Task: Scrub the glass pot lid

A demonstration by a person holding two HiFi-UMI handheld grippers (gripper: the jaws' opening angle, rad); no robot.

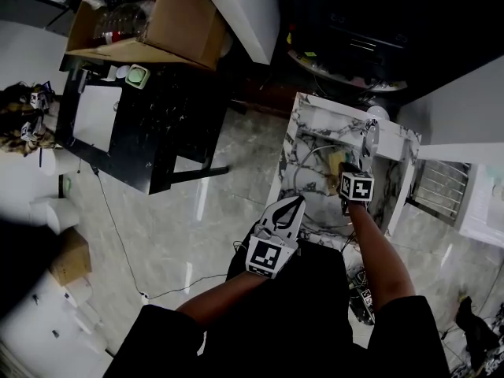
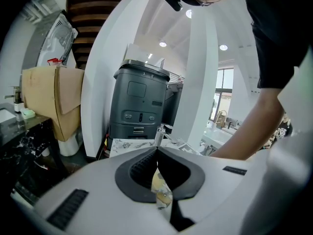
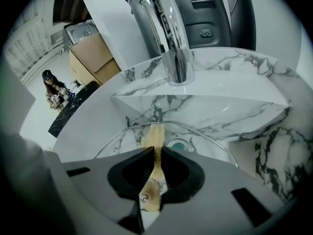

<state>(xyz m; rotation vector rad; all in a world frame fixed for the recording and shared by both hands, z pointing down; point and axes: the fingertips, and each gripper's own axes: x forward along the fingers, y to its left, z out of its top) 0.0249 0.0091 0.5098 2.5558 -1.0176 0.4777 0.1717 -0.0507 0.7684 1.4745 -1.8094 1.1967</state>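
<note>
Shows marble sink (image 1: pixel 315 110) with lid (image 3: pixel 128 139) lying in basin. Reaches right arm (image 1: pixel 382 258) straight out over near edge; clamps right gripper (image 3: pixel 155 151) on yellow sponge (image 3: pixel 152 135), sponge end at lid rim. Holds left arm (image 1: pixel 220 298) bent, left gripper (image 2: pixel 157 150) by near-left corner, jaws pressed together, empty. Gives sponge-rim contact only in right gripper view, both arms only from head view.

text: none legible | labels/brands: none legible | numbers: none | signs: none readable in any view
</note>
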